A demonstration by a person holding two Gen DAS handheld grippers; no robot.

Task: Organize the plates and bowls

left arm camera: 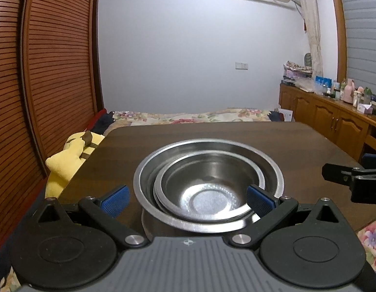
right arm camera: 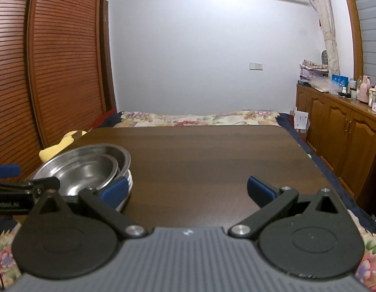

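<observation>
A small steel bowl [left arm camera: 207, 189] sits nested inside a larger steel bowl [left arm camera: 273, 170] on the dark wooden table [left arm camera: 236, 133]. My left gripper [left arm camera: 186, 200] is open just above the near rim of the stack, its blue pads spread to either side and holding nothing. In the right wrist view the same stack [right arm camera: 90, 168] stands at the table's left near corner, on further steel dishes. My right gripper [right arm camera: 186, 189] is open and empty over bare table [right arm camera: 212, 150], to the right of the stack. The right gripper shows at the edge of the left wrist view [left arm camera: 353, 177].
A yellow plush toy [left arm camera: 68, 155] lies off the table's left edge. A bed with a floral cover [left arm camera: 188, 116] lies beyond the far edge. Wooden cabinets [left arm camera: 334, 119] with bottles stand at the right. A slatted wardrobe [left arm camera: 42, 73] is at the left.
</observation>
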